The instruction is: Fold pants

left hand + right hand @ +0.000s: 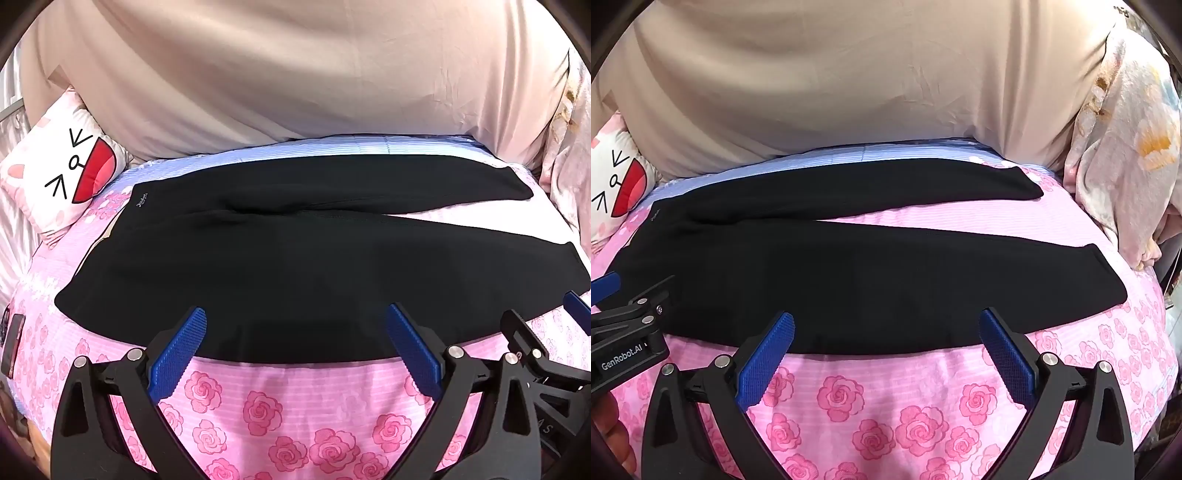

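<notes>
Black pants point(280, 258) lie flat across a bed, waistband at the left, the two legs running to the right and spread apart at the cuffs. In the right wrist view the same pants point(812, 273) fill the middle. My left gripper point(295, 314) hovers open over the near edge of the near leg, blue pads wide apart, nothing between them. My right gripper point(886, 317) is open too, over the near leg's edge further right. The right gripper's side shows at the right of the left wrist view point(546, 343). The left gripper's side shows at the left edge of the right wrist view point(624, 306).
The bed sheet point(258, 413) is pink with roses, blue-striped at the far side. A white cartoon-face pillow point(62, 173) lies at the far left. A beige curtain point(295, 81) hangs behind the bed. A floral quilt point(1126, 166) is piled at the right. A dark phone-like object point(13, 343) rests at the left edge.
</notes>
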Demonstrator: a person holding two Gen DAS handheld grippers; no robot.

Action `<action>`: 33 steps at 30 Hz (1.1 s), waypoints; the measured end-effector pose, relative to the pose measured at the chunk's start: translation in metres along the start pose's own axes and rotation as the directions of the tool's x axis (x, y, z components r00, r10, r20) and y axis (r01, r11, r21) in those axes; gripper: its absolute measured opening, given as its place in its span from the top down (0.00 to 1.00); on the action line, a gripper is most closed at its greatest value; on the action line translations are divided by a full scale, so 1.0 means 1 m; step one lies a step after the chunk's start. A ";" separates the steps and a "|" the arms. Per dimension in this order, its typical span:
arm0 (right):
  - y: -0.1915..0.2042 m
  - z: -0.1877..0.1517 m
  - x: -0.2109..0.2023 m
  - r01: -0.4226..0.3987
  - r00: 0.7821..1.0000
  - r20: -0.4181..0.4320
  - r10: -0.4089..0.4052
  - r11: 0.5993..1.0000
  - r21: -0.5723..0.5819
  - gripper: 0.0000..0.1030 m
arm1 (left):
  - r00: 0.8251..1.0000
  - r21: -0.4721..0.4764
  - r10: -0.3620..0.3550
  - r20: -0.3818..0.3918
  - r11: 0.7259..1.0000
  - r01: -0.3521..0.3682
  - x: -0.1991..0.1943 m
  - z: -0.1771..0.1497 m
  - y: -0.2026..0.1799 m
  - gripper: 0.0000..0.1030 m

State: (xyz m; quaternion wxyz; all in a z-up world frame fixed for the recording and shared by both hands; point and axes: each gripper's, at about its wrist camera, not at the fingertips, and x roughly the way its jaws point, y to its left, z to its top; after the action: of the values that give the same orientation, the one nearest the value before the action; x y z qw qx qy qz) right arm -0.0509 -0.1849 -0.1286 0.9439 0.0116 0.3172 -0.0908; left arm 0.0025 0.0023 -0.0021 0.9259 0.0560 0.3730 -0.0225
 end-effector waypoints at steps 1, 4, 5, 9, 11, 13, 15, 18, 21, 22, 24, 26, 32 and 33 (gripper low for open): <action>0.000 -0.001 0.000 0.003 1.000 0.002 -0.003 1.000 -0.001 0.05 | 1.000 0.001 0.001 0.000 1.000 -0.001 0.000 0.000 0.000 0.07; 0.001 0.000 0.000 0.005 1.000 0.003 -0.005 1.000 -0.003 0.05 | 1.000 0.002 0.002 -0.001 1.000 -0.002 0.002 0.000 0.001 0.07; 0.002 -0.001 0.000 0.006 1.000 0.002 -0.006 1.000 -0.005 0.05 | 1.000 0.001 0.002 -0.002 1.000 -0.002 0.002 0.000 0.002 0.07; 0.002 -0.001 0.002 0.008 1.000 -0.005 -0.008 1.000 -0.003 0.05 | 1.000 0.003 0.000 -0.008 1.000 0.000 0.005 0.001 0.003 0.07; 0.002 0.000 0.002 0.010 1.000 -0.006 -0.010 1.000 -0.002 0.05 | 1.000 0.006 0.002 -0.009 1.000 -0.002 0.006 0.000 0.004 0.07; 0.002 0.001 0.002 0.010 1.000 -0.007 -0.010 1.000 -0.003 0.05 | 1.000 0.010 0.000 -0.012 1.000 0.000 0.007 0.001 0.003 0.07; 0.003 0.001 0.003 0.012 1.000 -0.008 -0.012 1.000 -0.005 0.05 | 1.000 0.012 -0.001 -0.013 1.000 0.001 0.008 0.001 0.003 0.07; 0.005 0.002 0.004 0.011 1.000 -0.009 -0.012 1.000 -0.008 0.05 | 1.000 0.014 -0.001 -0.014 1.000 0.001 0.008 0.001 0.003 0.07; 0.006 0.002 0.005 0.012 1.000 -0.012 -0.012 1.000 -0.012 0.05 | 1.000 0.011 0.002 -0.017 1.000 -0.002 0.010 0.001 0.004 0.07; 0.007 0.002 0.005 0.013 1.000 -0.012 -0.013 1.000 -0.012 0.05 | 1.000 0.009 0.002 -0.017 1.000 -0.002 0.010 0.001 0.004 0.07; 0.007 0.002 0.005 0.012 1.000 -0.012 -0.012 1.000 -0.013 0.05 | 1.000 0.009 0.003 -0.017 1.000 -0.003 0.010 0.000 0.005 0.07; 0.007 0.002 0.005 0.012 1.000 -0.012 -0.012 1.000 -0.012 0.05 | 1.000 0.008 0.005 -0.019 1.000 -0.005 0.011 0.000 0.005 0.07; 0.007 0.002 0.005 0.012 1.000 -0.012 -0.012 1.000 -0.014 0.05 | 1.000 0.007 0.006 -0.021 1.000 -0.006 0.012 0.000 0.006 0.07; 0.007 0.002 0.005 0.012 1.000 -0.012 -0.012 1.000 -0.013 0.05 | 1.000 0.007 0.005 -0.021 1.000 -0.004 0.012 -0.001 0.007 0.07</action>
State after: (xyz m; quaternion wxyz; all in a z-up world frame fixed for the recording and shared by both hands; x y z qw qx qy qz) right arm -0.0446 -0.1792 -0.1309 0.9415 0.0039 0.3236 -0.0941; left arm 0.0113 0.0089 -0.0102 0.9217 0.0605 0.3825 -0.0213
